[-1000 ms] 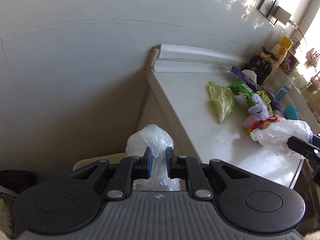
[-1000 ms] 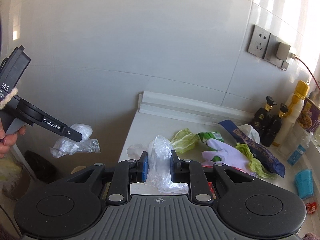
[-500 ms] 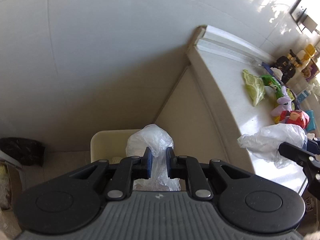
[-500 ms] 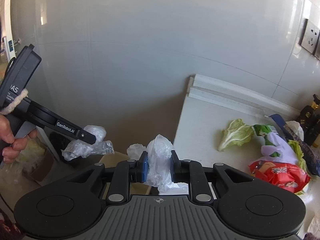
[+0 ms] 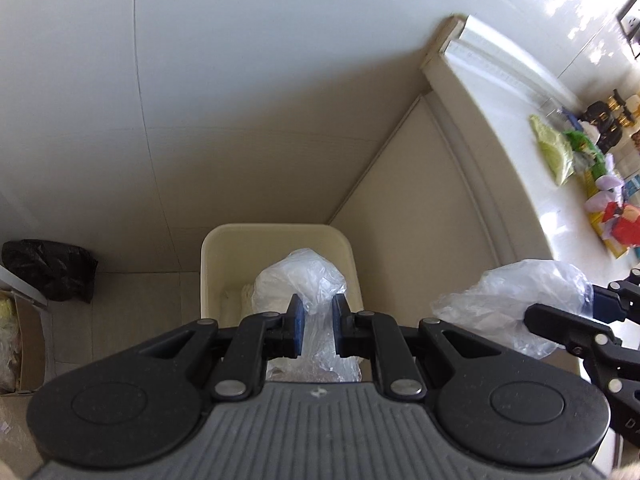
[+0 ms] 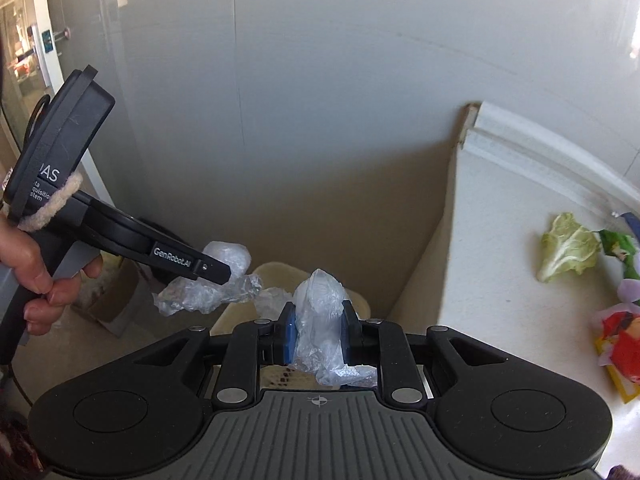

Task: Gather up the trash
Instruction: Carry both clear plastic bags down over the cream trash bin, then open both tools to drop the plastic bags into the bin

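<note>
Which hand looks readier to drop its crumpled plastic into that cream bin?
Probably left: the left gripper holds its clear crumpled plastic over the cream plastic bin; the right gripper's wad hangs beside it.

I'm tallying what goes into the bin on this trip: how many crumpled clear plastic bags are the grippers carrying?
2. One clear plastic bag is pinched in the left gripper above the bin; the other bag is pinched in the right gripper beside it.

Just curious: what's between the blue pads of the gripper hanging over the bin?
A crumpled clear plastic bag, pinched by the left gripper above the beige bin; the left wrist view shows it.
</note>
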Tool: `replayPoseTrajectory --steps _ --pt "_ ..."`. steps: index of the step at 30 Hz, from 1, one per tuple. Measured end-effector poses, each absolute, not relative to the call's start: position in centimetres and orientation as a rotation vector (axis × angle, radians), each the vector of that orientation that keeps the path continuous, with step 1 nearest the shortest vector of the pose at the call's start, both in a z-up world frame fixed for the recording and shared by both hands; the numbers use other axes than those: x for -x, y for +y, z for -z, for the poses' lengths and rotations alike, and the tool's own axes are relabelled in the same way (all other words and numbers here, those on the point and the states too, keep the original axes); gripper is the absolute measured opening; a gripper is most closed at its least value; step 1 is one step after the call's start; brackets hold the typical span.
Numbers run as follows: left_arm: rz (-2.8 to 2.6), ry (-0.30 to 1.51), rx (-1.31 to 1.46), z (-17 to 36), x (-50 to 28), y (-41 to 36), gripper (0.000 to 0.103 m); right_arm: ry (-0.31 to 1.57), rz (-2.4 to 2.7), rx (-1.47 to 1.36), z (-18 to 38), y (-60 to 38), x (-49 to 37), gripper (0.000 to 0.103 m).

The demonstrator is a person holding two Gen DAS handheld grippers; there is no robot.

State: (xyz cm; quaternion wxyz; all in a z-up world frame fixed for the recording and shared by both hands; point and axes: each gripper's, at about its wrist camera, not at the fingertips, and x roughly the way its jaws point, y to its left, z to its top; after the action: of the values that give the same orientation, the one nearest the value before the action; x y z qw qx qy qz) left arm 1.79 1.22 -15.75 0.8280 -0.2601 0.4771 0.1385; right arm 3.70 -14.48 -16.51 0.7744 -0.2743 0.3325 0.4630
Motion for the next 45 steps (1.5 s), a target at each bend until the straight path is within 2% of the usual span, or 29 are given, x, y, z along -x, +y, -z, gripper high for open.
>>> replayPoseTrajectory --steps 11,22,36,39,43,45 --pt "-0.307 1.109 0.678 21.4 -3.0 3.3 0.013 0.843 -0.984 0.669 22.4 -8.4 -5.7 0.02" --pt "-0.347 1.119 0.692 25.9 -3.8 4.7 0.013 0.986 -0.92 0.741 28.2 -4.6 -8.3 0.022" --pt "-0.381 1.14 0.748 28.4 -4.7 5.2 0.015 1.027 -0.887 0.853 30.3 -1.5 -8.9 0.022" --pt "-0.386 1.138 0.744 28.3 -4.9 5.4 0.024 1.033 -0.887 0.848 29.9 -1.6 -9.0 0.025" --pt "-0.404 1.137 0.742 28.4 -5.0 5.5 0.035 1.039 -0.881 0.817 29.4 -1.9 -9.5 0.048" --pt "-0.405 1.139 0.739 28.4 -4.9 5.5 0.041 1.045 -0.879 0.793 28.9 -2.5 -9.4 0.051"
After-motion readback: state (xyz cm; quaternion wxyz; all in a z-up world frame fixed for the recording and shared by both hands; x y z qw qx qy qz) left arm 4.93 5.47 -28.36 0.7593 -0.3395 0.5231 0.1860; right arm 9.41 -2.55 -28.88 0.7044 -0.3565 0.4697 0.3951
